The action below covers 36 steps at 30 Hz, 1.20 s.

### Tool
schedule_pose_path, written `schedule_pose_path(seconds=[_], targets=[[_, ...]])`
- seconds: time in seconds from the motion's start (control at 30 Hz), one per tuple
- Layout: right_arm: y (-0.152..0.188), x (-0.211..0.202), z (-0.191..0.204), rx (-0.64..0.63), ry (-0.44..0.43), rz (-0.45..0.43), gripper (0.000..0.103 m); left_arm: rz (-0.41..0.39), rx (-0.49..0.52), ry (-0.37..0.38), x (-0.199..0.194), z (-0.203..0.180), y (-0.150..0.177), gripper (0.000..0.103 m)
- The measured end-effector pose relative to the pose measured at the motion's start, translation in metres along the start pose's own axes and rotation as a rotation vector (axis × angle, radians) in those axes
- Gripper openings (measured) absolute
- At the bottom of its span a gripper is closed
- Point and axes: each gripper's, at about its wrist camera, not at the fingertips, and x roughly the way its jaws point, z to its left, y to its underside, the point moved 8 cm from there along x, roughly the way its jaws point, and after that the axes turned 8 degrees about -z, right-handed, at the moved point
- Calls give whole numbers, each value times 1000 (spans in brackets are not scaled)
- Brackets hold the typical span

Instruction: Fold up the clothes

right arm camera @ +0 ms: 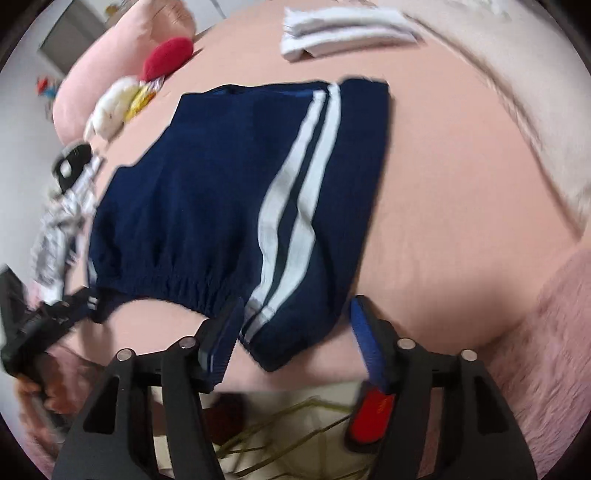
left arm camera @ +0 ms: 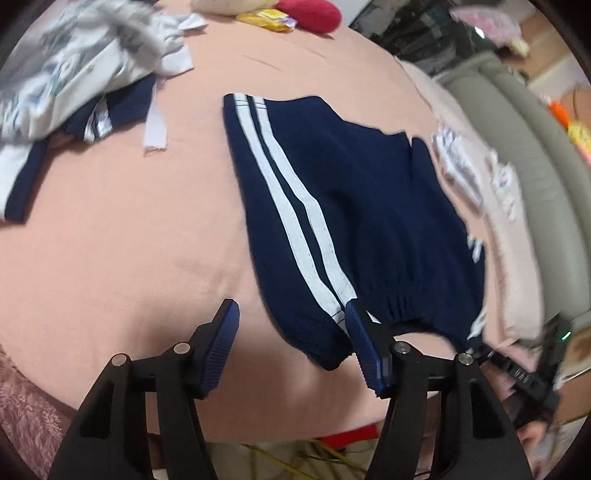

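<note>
Both of your grippers stand with fingers apart, clamped on nothing. Your left gripper (left arm camera: 291, 325) straddles the near corner of the navy shorts (left arm camera: 343, 206) by the white stripes (left arm camera: 295, 206). Your right gripper (right arm camera: 297, 321) brackets the same striped hem. They lie flat on the pink bedsheet (left arm camera: 122, 229), a white clothes pile (left arm camera: 74, 62) beyond.

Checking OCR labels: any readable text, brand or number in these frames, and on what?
None readable.
Yellow packet by the red cushion: print blurred.
Patterned white clothes: marks too blurred to tell.
Navy shorts: white stripes only, no text.
</note>
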Motion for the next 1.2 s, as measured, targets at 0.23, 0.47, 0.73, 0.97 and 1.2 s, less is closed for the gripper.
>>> schedule_pose_path(seconds=[0.23,0.47,0.73,0.97,1.2], targets=[[2,-8,19,-141,72,-24,26,28,32,-3,-15,2,10,8],[-12,-10,1,-50,52,-7,25,92,-52,12,-29,34,17,9],[-95,-39,42,-160,-30,-89,45,44,-18,-23,-15,53,-58,53],[-74,-40,22,-263,101,73,47,47,22,-62,9,63,-79,53],[-48,-34,-21,-163,140,109,47,-9,11,-12,2,67,-86,53]])
